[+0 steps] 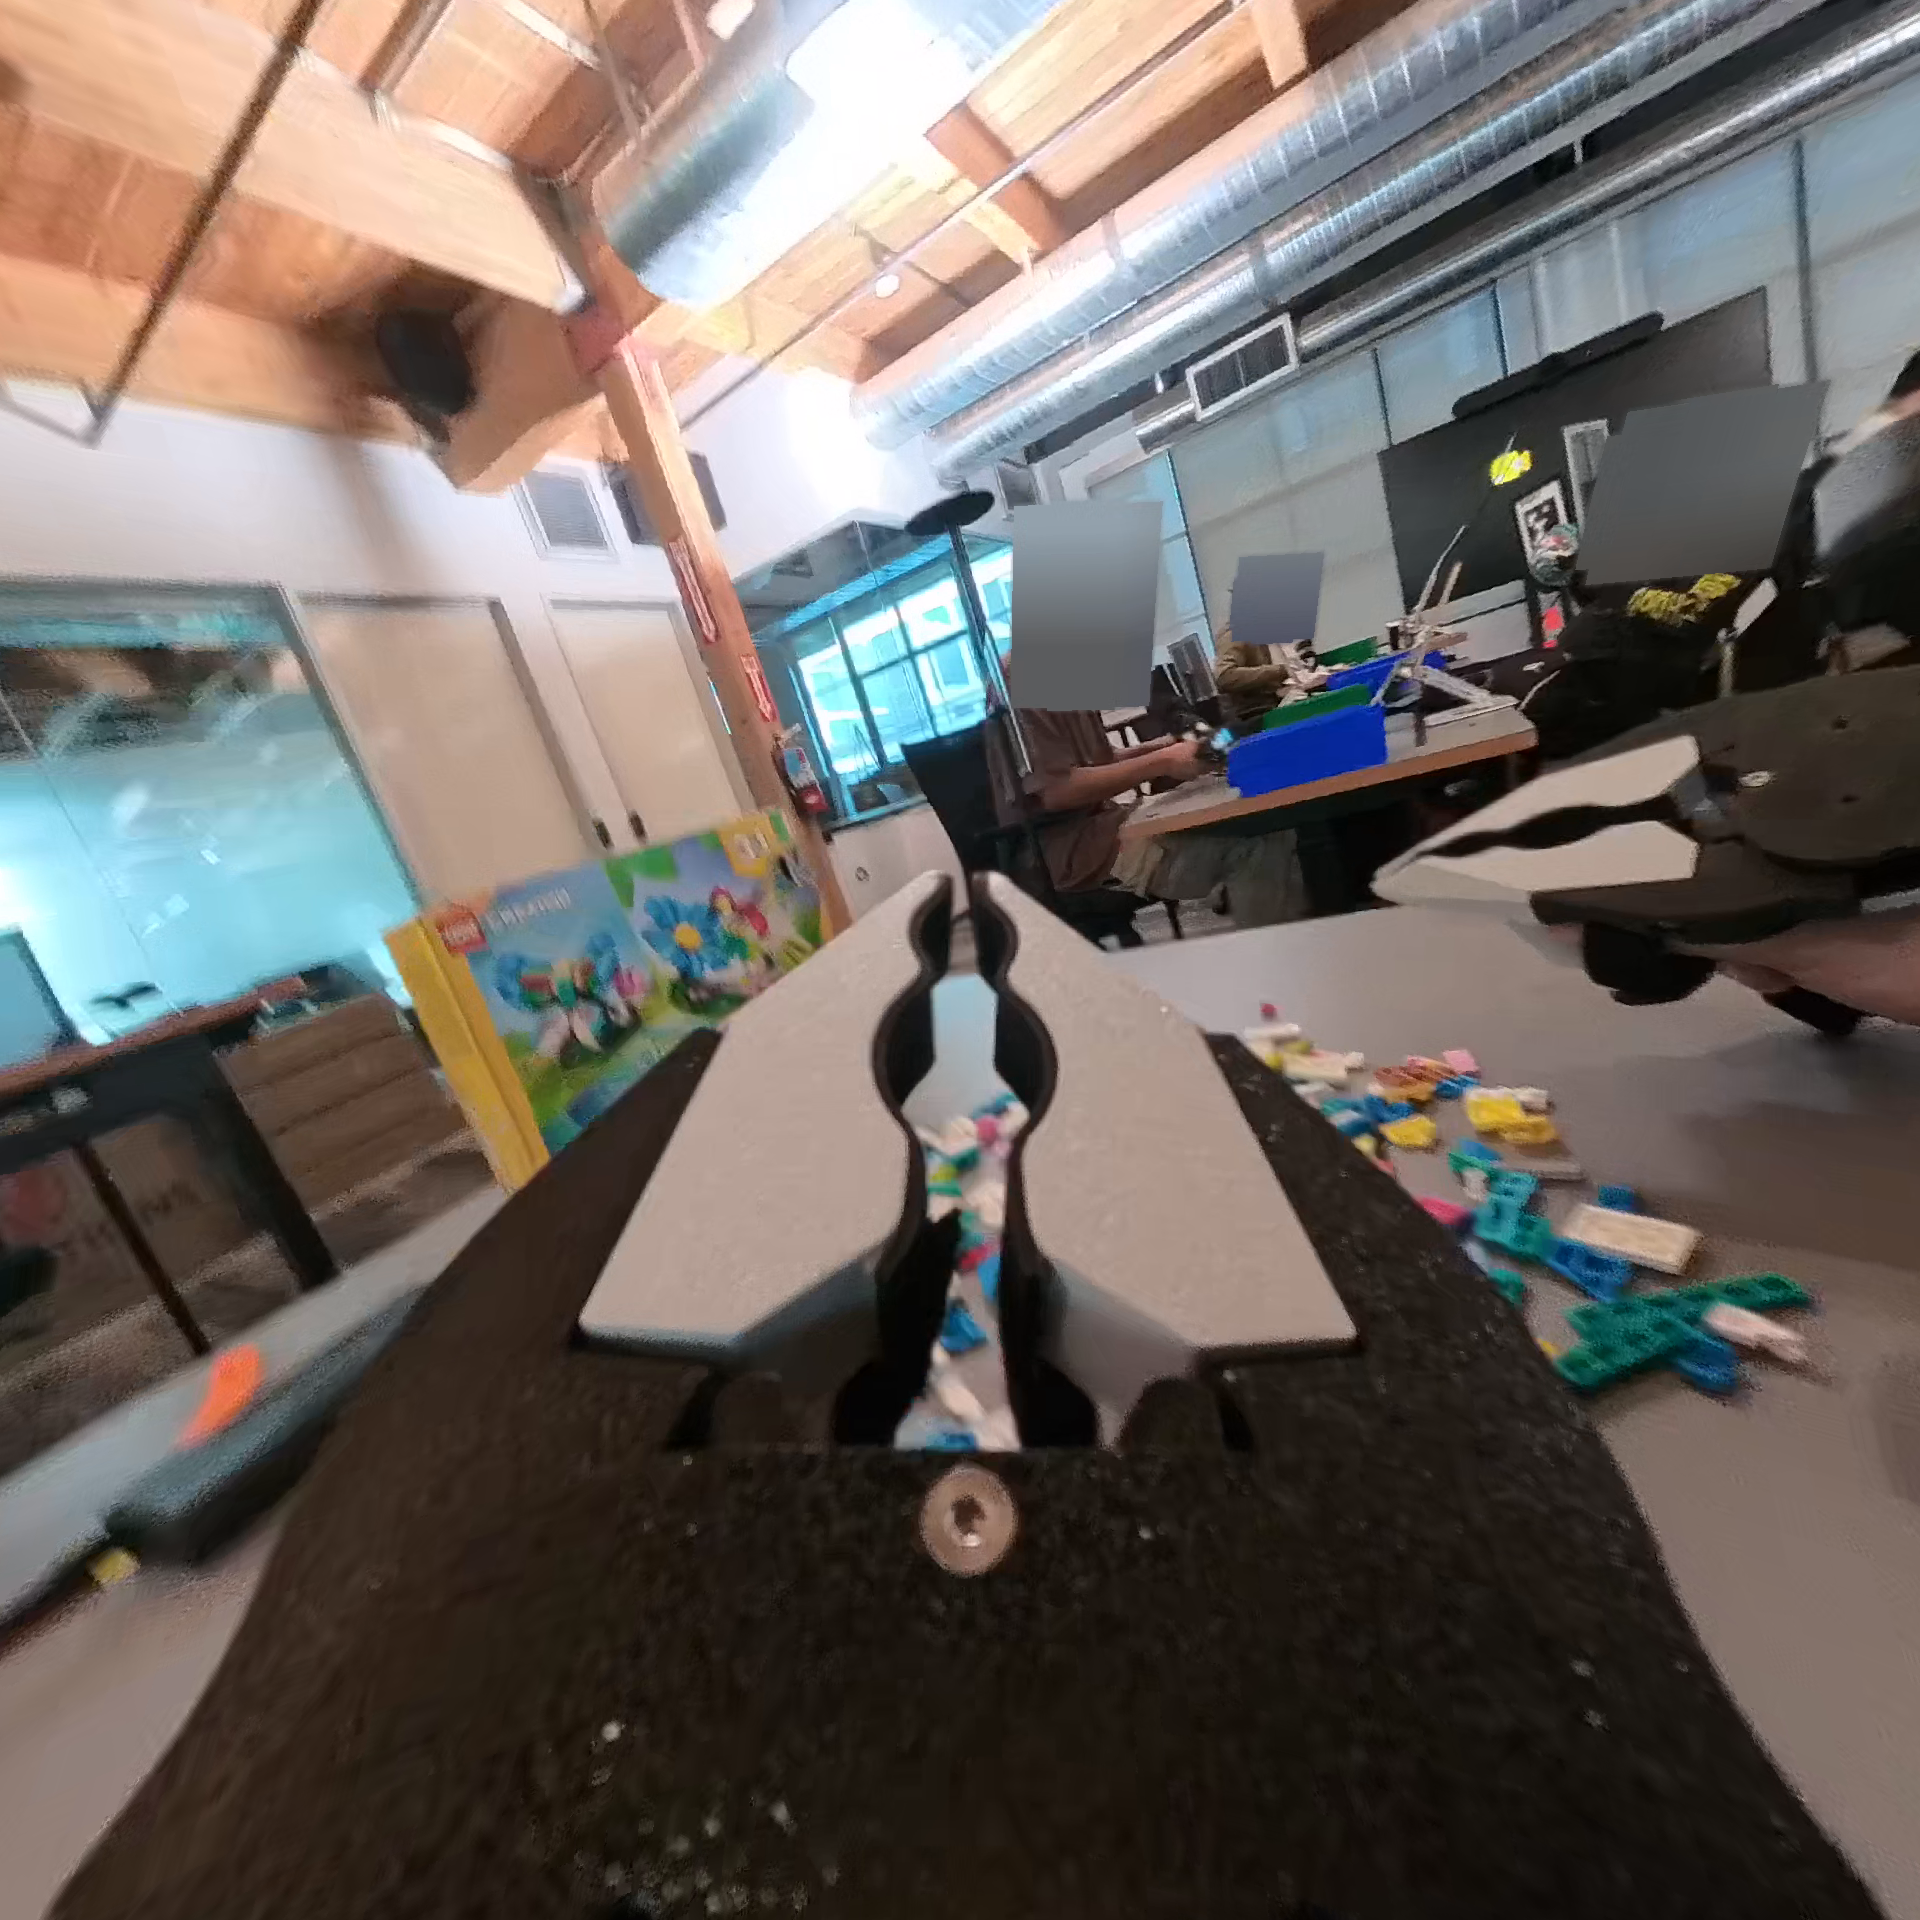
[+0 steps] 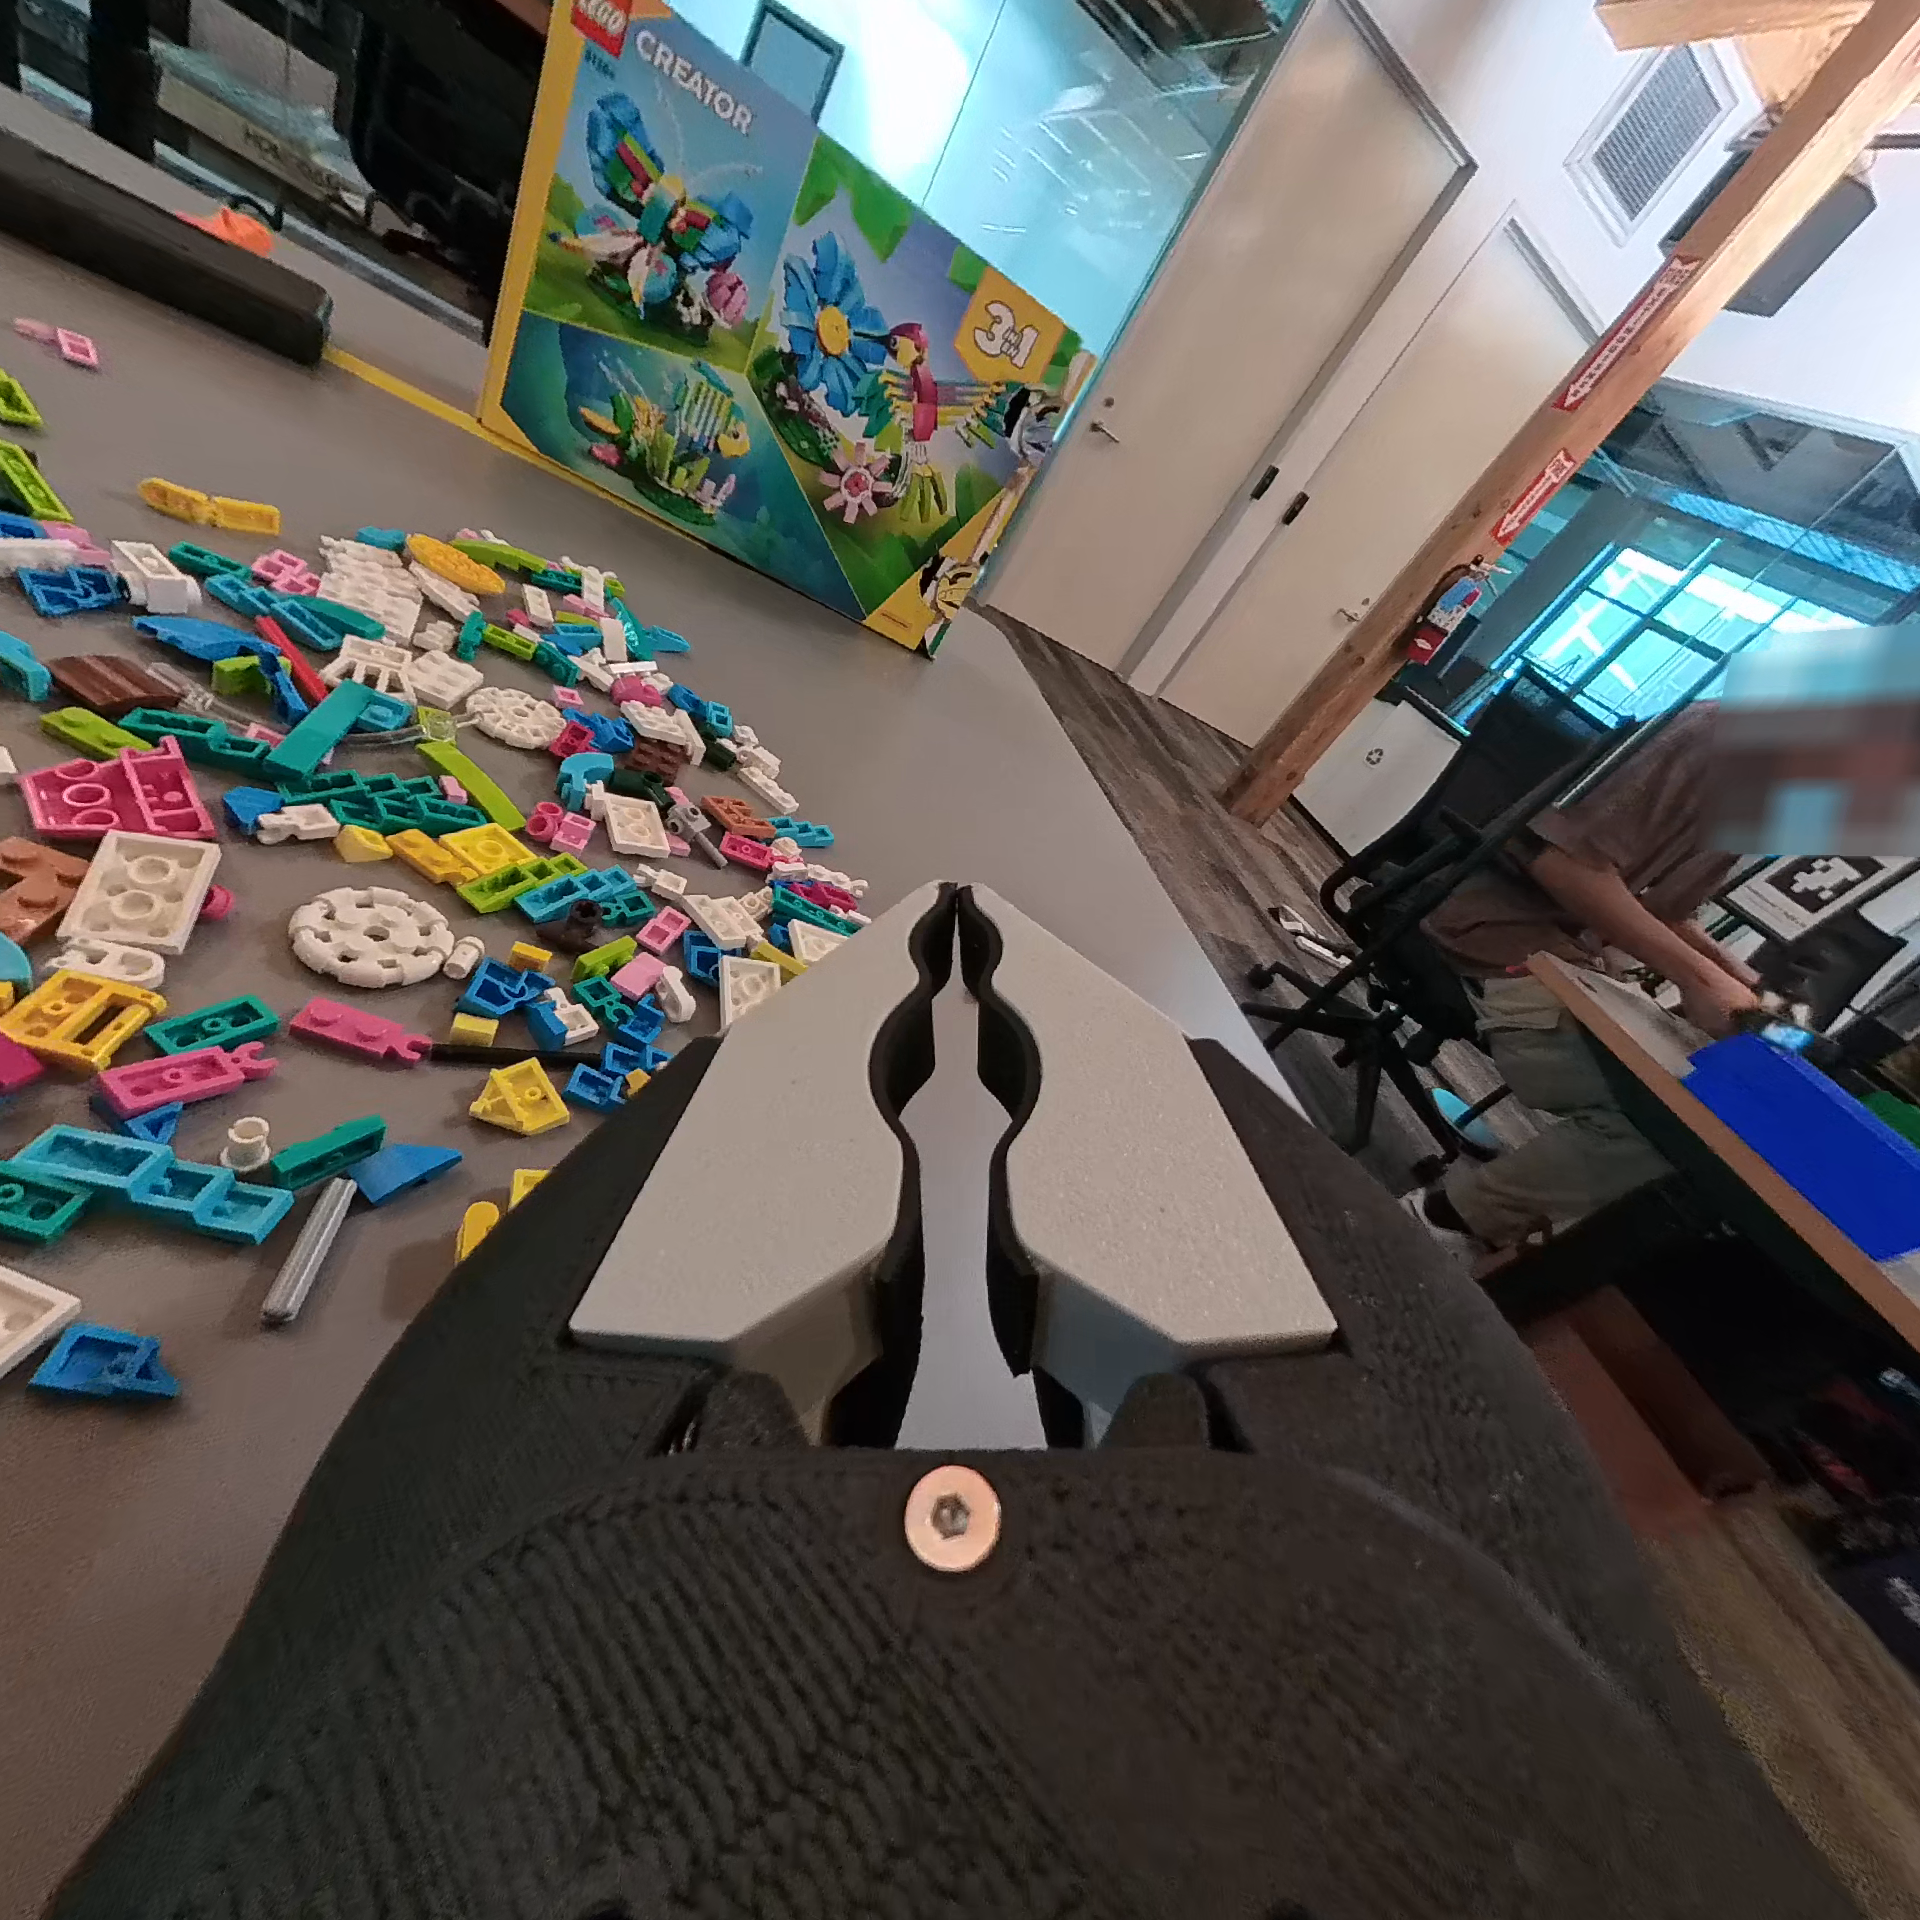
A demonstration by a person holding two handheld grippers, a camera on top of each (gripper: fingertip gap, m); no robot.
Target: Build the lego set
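Grey table holds loose lego pieces, box behind. Left gripper, right gripper: tips together, empty. Pieces small, light, hard, slippery; pinch flat sides.

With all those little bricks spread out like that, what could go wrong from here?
The heap of small multicoloured plastic bricks reaches close to the grey table's edge, so a careless sweep could knock pieces onto the floor. Both the left gripper and right gripper are shut and empty, and need opening before any pick.
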